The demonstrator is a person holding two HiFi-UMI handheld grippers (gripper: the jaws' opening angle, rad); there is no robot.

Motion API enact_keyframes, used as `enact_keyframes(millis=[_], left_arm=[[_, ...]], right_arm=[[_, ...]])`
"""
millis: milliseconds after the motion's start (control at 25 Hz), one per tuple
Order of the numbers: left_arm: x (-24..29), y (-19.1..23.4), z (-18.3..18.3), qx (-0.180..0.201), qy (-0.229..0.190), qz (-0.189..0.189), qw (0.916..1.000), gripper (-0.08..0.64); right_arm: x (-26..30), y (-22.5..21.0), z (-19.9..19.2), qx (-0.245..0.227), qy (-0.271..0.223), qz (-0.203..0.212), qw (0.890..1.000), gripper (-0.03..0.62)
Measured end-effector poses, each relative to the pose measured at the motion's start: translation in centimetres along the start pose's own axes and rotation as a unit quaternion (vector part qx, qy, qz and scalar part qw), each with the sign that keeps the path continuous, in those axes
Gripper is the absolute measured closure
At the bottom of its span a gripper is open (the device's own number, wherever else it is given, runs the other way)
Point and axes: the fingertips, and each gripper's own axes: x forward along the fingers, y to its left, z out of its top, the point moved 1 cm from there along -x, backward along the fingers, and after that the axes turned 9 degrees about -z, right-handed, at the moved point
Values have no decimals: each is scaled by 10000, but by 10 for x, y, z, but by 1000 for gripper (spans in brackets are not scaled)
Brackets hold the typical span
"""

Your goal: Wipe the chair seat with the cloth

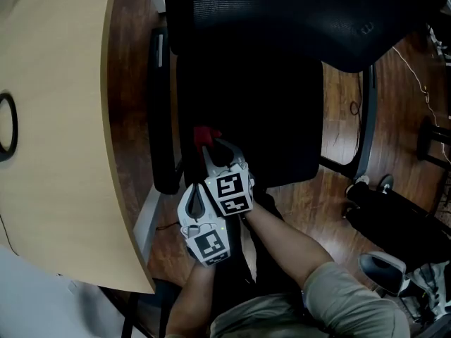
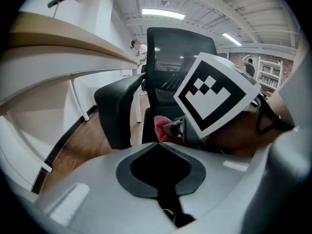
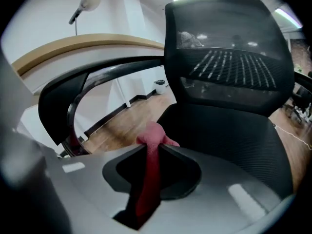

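A pale wooden desk (image 1: pixel 56 118) curves down the left of the head view. Beside it stands the black office chair (image 1: pixel 296 20), its dark seat (image 1: pixel 261 118) below the mesh back. My two grippers lie side by side at the seat's near corner, close to the armrest (image 1: pixel 161 118). My left gripper (image 1: pixel 194 189) has its jaws pressed together on nothing. My right gripper (image 1: pixel 210 148) pinches the red cloth (image 1: pixel 206 134), which bunches out past the tips at the seat's edge. I cannot tell whether it touches the seat.
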Motion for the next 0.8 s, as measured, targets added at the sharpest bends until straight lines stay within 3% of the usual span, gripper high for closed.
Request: enact_keyframes(millis=[160,320,560,800], left_arm=[[-8,11,-20,-177,120,170,9996,554],[-8,8,-36,-180,258,261,9992,554],[3,-6,-35,-30,231,196,9995,554],[18,-55,-17,202,147,-95,9996,554]], right_arm=[[15,32,-16,-427,172,371,9983,526],[23,36,-36,-635,315,493,9963,526],[20,6,-47,-460,325,230,9981,526],[-3,-61,-55,-102,355,-271,9990,526]])
